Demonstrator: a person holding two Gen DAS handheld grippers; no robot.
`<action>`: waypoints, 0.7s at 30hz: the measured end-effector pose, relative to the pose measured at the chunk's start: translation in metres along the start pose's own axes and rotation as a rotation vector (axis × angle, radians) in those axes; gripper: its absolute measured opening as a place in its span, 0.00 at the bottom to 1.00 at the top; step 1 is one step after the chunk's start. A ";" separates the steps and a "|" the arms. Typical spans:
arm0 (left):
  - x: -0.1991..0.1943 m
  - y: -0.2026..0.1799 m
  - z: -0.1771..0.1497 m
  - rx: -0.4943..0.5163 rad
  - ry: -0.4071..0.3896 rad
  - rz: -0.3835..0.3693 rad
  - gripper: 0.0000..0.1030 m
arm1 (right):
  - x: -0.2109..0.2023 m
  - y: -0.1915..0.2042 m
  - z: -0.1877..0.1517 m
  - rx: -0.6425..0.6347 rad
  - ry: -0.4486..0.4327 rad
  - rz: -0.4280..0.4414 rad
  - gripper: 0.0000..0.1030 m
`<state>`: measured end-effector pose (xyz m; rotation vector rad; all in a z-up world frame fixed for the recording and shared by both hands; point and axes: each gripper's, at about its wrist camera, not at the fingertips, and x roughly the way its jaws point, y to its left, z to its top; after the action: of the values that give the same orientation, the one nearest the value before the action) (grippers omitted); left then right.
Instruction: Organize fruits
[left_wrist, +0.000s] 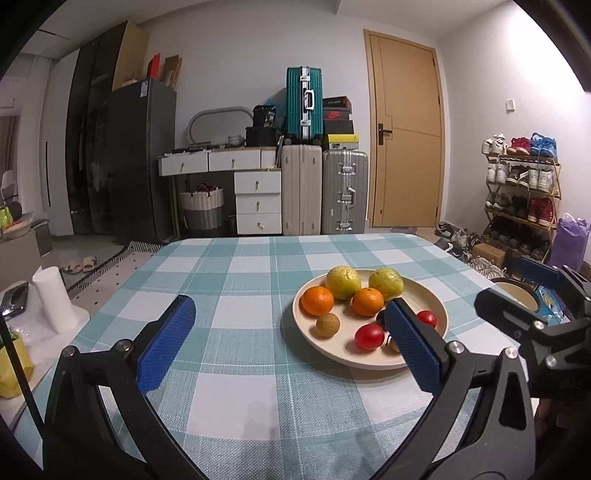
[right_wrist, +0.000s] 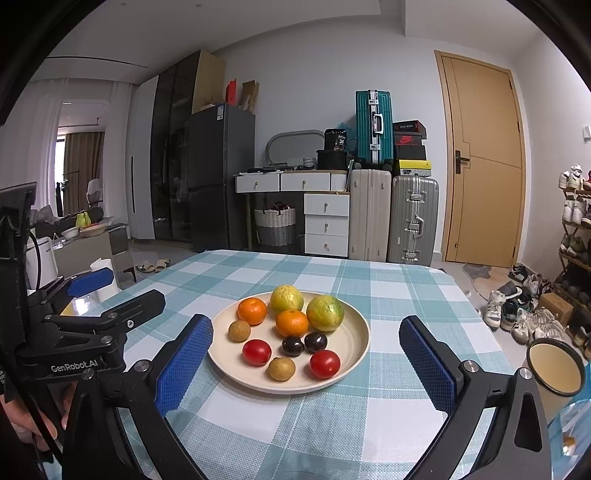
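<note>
Right wrist view, left to right: left gripper (right_wrist: 88, 291) sits at the far-left edge over the table's left side, blue pads apart, nothing between them; a hand (right_wrist: 35, 421) grips its handle at bottom left. Right gripper (right_wrist: 306, 354) is centred low, jaws wide apart and empty, left pad (right_wrist: 184, 363) just beside the plate's near-left rim, right pad (right_wrist: 428, 363) well right of it. Cream plate (right_wrist: 360, 347) sits mid-table on the teal checked tablecloth (right_wrist: 332, 424). On the plate: orange (right_wrist: 252, 311) far left, yellow-green citrus (right_wrist: 286, 298) at the far rim, second orange (right_wrist: 291, 323) centre, bigger green-yellow citrus (right_wrist: 325, 313) far right. Nearer row: small brown fruit (right_wrist: 239, 330) left, red tomato (right_wrist: 256, 352), two dark plums (right_wrist: 293, 345) and (right_wrist: 315, 341) touching each other, second brown fruit (right_wrist: 281, 368) nearest, second tomato (right_wrist: 324, 364) near right. Dark-rimmed cup (right_wrist: 556, 365) stands at the right table edge, well apart from the plate. Left wrist view: left gripper (left_wrist: 291, 343) open over bare cloth left of the plate (left_wrist: 332, 350), its right pad (left_wrist: 413, 347) covers the plums and part of the near fruit. Right gripper (left_wrist: 517, 295) shows at the right edge, open.
</note>
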<state>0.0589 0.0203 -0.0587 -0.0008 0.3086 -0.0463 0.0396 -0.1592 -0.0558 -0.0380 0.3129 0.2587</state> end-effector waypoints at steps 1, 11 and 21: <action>0.000 0.001 0.000 -0.002 0.001 -0.001 1.00 | 0.000 0.000 0.000 0.000 0.000 0.000 1.00; -0.001 0.001 0.000 0.003 -0.002 -0.005 1.00 | 0.000 0.000 0.000 0.000 0.000 0.000 1.00; -0.001 0.002 0.000 0.002 -0.003 -0.004 1.00 | 0.000 0.000 0.000 0.001 0.000 0.000 1.00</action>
<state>0.0583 0.0220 -0.0588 0.0006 0.3057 -0.0509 0.0395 -0.1593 -0.0559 -0.0373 0.3134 0.2589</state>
